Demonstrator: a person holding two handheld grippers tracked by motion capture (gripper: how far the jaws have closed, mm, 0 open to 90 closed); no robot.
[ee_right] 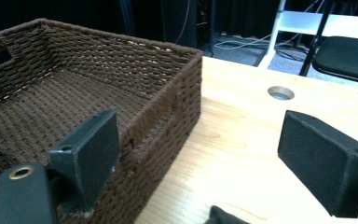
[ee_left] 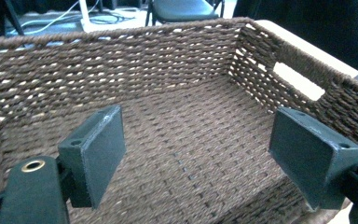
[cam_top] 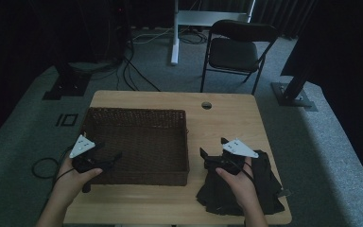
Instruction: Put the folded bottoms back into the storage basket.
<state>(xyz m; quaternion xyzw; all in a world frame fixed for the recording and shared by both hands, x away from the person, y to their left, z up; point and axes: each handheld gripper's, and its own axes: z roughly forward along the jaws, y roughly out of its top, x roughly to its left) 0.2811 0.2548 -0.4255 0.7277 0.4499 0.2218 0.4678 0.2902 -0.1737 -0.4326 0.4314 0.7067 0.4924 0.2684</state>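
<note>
A dim room, a wooden worktop (cam_top: pixel 227 118); our left gripper (ee_left: pixel 196 154) hangs wide and empty over the bare wicker basket (cam_top: pixel 137 118); our right gripper (ee_right: pixel 200 158), wide too, hovers above the dark cloth (cam_top: pixel 264 189); next we judge it must drop and pinch that cloth.

Overhead view, two close ones (sharing basket (cam_top: pixel 134 144)).

Both hands reach forward, each holding a gripper. The left gripper (cam_top: pixel 105 152) has its fingers (ee_left: pixel 95 151) spread wide with nothing between them. The right gripper (cam_top: pixel 212 147) is spread wide too, its fingers (ee_right: pixel 324 161) holding nothing.
</note>
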